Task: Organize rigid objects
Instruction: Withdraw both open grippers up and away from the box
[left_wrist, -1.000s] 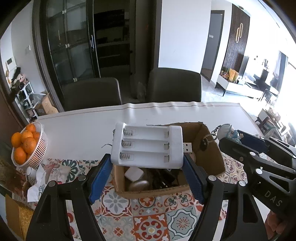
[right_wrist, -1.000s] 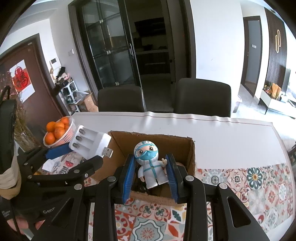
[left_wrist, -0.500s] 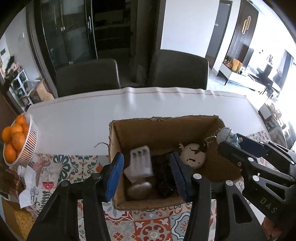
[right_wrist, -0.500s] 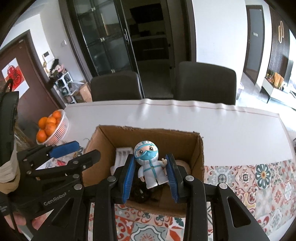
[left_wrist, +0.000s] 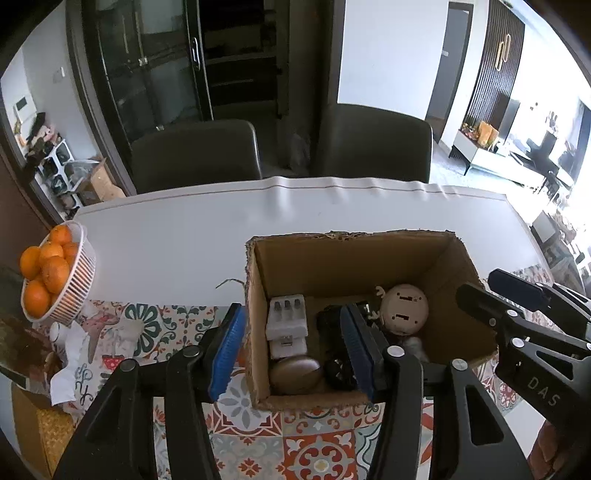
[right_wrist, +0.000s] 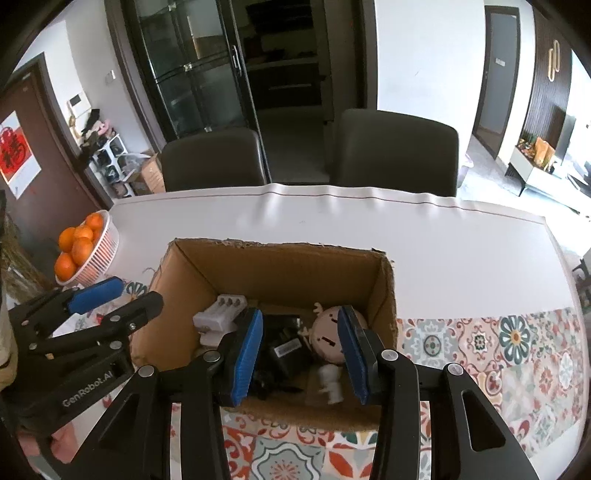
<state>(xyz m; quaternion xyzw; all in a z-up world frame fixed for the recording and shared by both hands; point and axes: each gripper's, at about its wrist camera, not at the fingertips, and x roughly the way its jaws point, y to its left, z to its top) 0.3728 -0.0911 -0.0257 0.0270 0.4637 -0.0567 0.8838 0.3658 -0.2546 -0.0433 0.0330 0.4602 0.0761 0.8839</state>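
You are in a home dining room: beyond your hand-held gripper, two dark chairs (right_wrist: 397, 153) face the white desk (right_wrist: 424, 236), oranges in a basket (right_wrist: 79, 245) sit left (patterned cloth nearer), glass-doored cabinet (right_wrist: 192, 70) behind.

Both grippers point steeply down over the cardboard box (right_wrist: 280, 273), the left gripper (left_wrist: 295, 350) at its left end and the right gripper (right_wrist: 301, 350) at its right end. The left gripper's blue-padded fingers (left_wrist: 227, 354) are opening and pinch nothing, one finger outside the box's left wall and the other inside the box. The right gripper's fingers (right_wrist: 247, 354) are opening too and press on nothing, both hanging just above the box's near wall; in its own view the left gripper shows to the left of the box.
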